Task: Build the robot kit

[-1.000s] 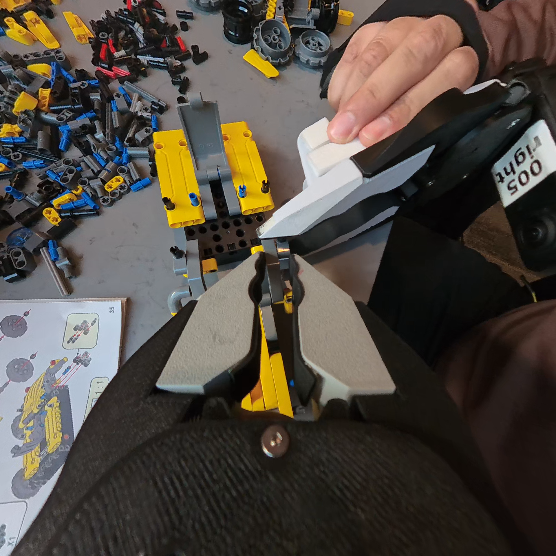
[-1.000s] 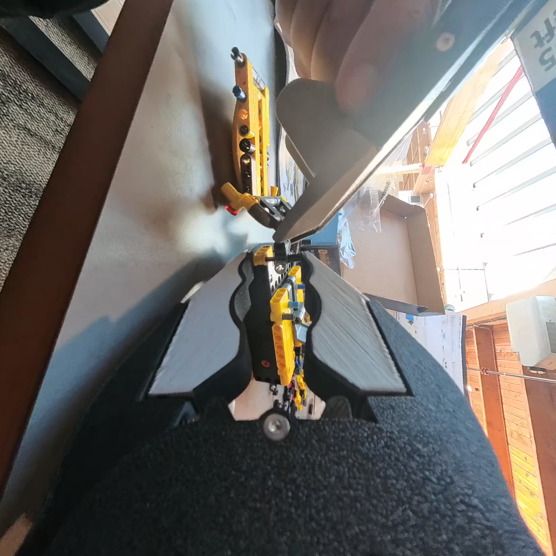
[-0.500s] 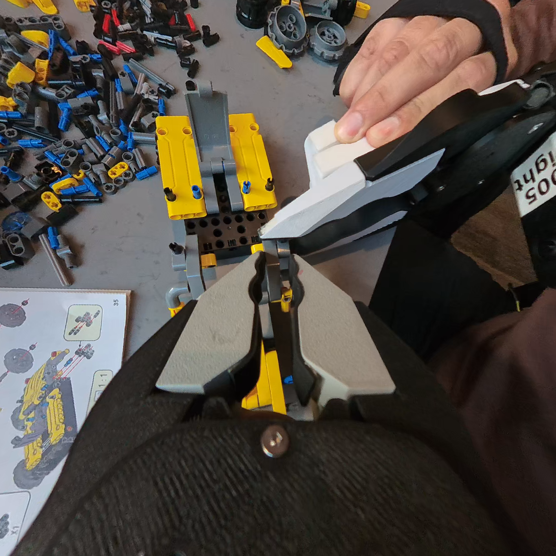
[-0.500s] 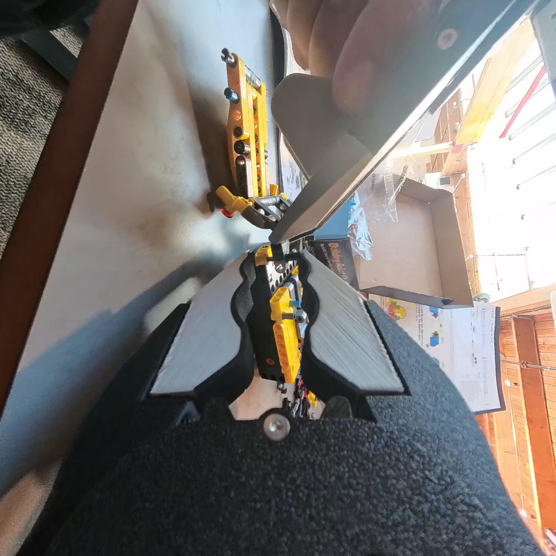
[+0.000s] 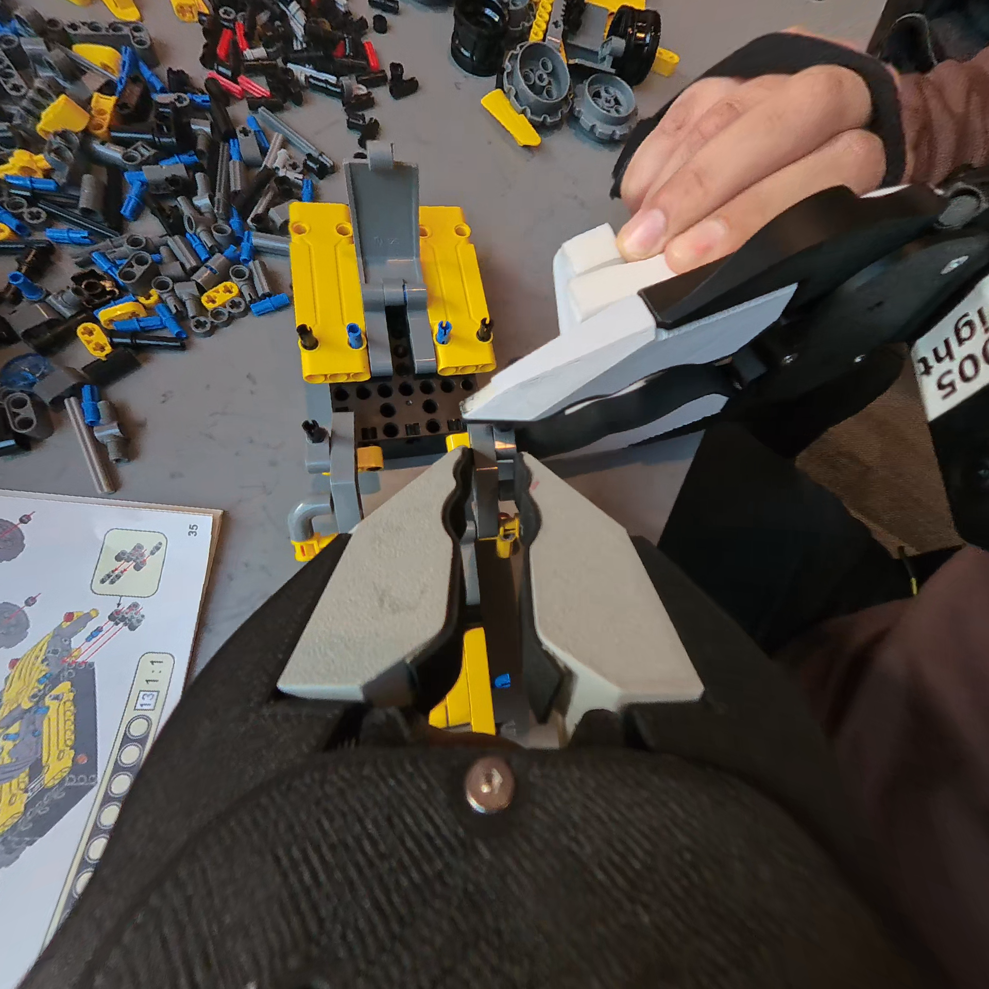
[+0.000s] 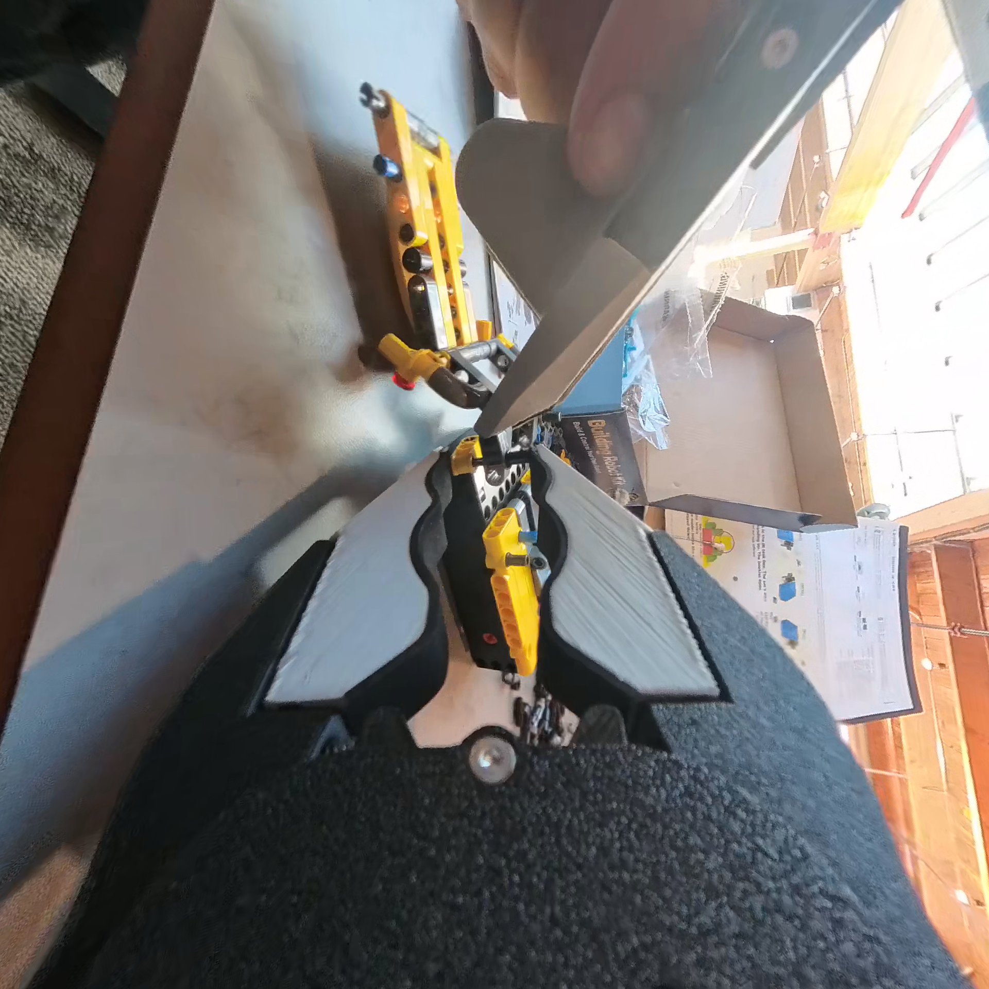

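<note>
1. Left wrist view: the left gripper (image 5: 492, 465) is pressed together on a small grey, black and yellow brick piece (image 5: 489, 514), which stands up between its fingers. The right gripper (image 5: 476, 415), with a hand (image 5: 749, 160) on it, comes in from the right, and its tip touches the top end of that piece.
2. Just beyond lies a yellow and grey model (image 5: 385, 299), flat on the grey table (image 5: 214, 428). Loose bricks (image 5: 134, 187) lie to the left, wheels (image 5: 562, 91) at the far edge, and an open booklet (image 5: 96, 642) near left.
3. Right wrist view: the right gripper pinches a black and yellow brick piece (image 6: 503, 578). The tip of the left gripper meets its far end. I cannot tell whether the two pieces are joined.
4. The table has a brown edge (image 6: 80, 321) with carpet (image 6: 32, 187) beyond it. An open cardboard box (image 6: 749, 428) and a printed sheet (image 6: 803, 588) lie to the right, with bright windows behind.
</note>
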